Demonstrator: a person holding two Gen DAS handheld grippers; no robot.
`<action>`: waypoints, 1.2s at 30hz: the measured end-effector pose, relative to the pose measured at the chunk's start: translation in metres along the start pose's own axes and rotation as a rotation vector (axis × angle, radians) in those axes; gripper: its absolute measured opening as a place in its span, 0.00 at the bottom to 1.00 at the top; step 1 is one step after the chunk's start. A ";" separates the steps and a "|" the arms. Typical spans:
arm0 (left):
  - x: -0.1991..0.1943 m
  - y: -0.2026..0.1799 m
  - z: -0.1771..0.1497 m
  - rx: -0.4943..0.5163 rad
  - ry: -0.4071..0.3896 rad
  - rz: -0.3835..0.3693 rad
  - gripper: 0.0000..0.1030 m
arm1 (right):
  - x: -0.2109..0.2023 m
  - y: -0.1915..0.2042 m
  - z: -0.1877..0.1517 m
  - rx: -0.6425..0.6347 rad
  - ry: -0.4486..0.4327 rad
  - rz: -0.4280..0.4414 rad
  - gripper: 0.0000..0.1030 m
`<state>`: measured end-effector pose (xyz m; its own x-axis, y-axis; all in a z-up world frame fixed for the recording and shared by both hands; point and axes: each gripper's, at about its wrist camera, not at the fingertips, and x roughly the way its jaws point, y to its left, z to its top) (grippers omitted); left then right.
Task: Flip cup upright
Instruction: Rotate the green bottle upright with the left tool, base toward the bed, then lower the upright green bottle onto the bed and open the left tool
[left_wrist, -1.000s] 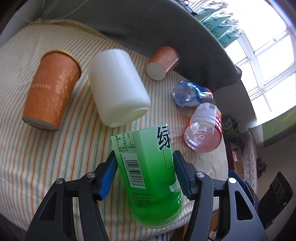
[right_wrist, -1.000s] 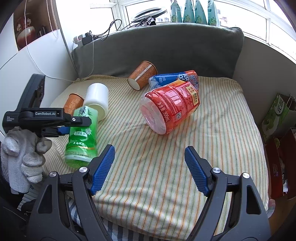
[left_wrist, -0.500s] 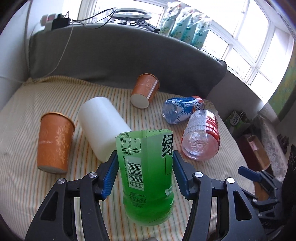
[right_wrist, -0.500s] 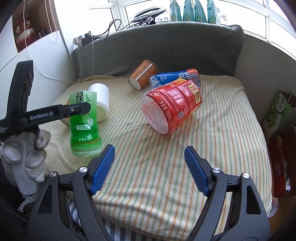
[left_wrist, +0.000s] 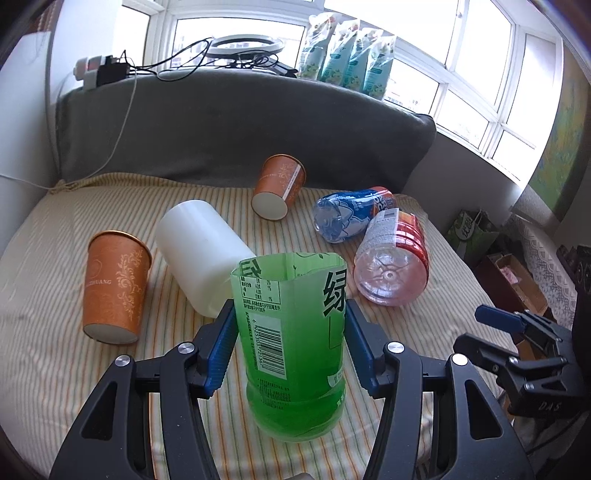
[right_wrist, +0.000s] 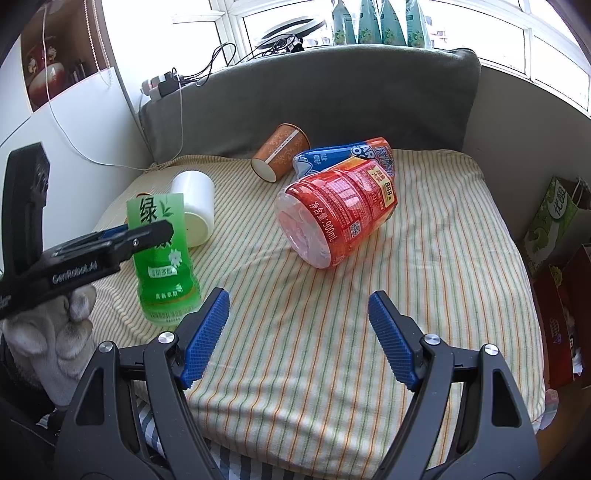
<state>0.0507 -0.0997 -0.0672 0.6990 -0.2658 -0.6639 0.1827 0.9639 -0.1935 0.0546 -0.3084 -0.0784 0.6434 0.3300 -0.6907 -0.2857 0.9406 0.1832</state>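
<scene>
My left gripper (left_wrist: 290, 347) is shut on the green cut-bottle cup (left_wrist: 291, 343), which stands upright with its open end up and its base on the striped cushion (left_wrist: 44, 369). It also shows in the right wrist view (right_wrist: 162, 254), with the left gripper (right_wrist: 110, 247) clamped on its middle. My right gripper (right_wrist: 297, 332) is open and empty, low over the cushion's front, right of the green cup.
A white cup (left_wrist: 201, 254), a red bottle cup (left_wrist: 393, 266), a blue bottle cup (left_wrist: 347, 218) and an orange paper cup (left_wrist: 279, 186) lie on their sides. Another orange paper cup (left_wrist: 114, 286) stands mouth up. A grey backrest (left_wrist: 240, 125) runs behind; boxes (right_wrist: 554, 221) stand right.
My left gripper has swung the green cup from a tilted, lying pose to upright and set its base on the cushion. The right gripper has stayed put.
</scene>
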 end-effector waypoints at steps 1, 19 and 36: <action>-0.002 -0.001 -0.001 0.006 -0.003 0.000 0.54 | 0.000 0.001 0.000 -0.003 -0.001 -0.001 0.78; -0.024 -0.011 -0.020 0.048 -0.029 -0.008 0.53 | -0.013 0.012 -0.003 -0.006 -0.028 -0.005 0.78; -0.038 -0.021 -0.039 0.097 -0.004 -0.050 0.73 | -0.029 0.024 -0.010 -0.014 -0.049 -0.002 0.78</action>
<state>-0.0069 -0.1099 -0.0658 0.6897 -0.3137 -0.6526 0.2834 0.9463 -0.1554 0.0218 -0.2957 -0.0608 0.6780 0.3322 -0.6557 -0.2940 0.9401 0.1724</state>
